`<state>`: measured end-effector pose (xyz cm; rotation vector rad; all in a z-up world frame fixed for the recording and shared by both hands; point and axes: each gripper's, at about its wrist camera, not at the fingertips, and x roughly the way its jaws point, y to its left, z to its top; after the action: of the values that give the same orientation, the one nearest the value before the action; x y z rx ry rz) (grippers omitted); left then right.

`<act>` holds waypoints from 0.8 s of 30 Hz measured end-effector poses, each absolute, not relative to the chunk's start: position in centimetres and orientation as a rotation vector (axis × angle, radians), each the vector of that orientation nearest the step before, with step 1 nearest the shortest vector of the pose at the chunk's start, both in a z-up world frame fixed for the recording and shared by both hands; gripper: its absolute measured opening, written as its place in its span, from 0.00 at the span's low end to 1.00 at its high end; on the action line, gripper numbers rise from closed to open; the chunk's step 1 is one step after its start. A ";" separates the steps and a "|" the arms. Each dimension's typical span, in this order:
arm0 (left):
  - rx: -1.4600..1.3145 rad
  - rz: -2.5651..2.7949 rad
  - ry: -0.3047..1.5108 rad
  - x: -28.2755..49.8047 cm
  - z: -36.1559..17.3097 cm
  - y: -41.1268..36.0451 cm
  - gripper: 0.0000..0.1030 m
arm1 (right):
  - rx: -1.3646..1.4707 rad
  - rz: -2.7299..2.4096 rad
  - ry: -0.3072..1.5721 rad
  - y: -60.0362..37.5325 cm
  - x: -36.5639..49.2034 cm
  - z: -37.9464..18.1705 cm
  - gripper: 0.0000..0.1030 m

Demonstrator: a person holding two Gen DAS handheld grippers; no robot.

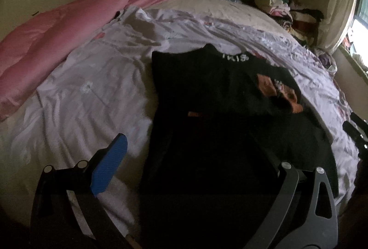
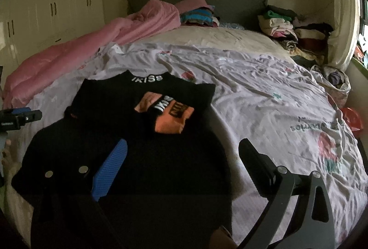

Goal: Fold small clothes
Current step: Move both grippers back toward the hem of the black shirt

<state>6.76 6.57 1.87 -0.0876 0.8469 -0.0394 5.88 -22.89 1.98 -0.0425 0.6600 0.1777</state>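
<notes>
A small black sweater with white collar lettering and an orange patch lies flat on the bed, its sleeves folded in over the body. It also shows in the right wrist view. My left gripper is open and empty, hovering over the sweater's lower left part; its blue pad is over the sheet. My right gripper is open and empty above the sweater's lower right edge. The left gripper also appears at the left edge of the right wrist view.
A pale printed sheet covers the bed. A pink duvet is bunched along the left. Stacks of folded clothes sit at the far right by the headboard, more by the pillows. A bag lies at the right edge.
</notes>
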 end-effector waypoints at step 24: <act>0.033 -0.008 0.952 -0.2 -0.1 6.0 0.91 | -0.042 0.194 0.798 -25.5 -0.4 -1.6 0.94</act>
<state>-0.23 6.00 -0.15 0.0328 0.9519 -0.0082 -0.36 -25.52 -1.64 -0.0422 0.7983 0.1943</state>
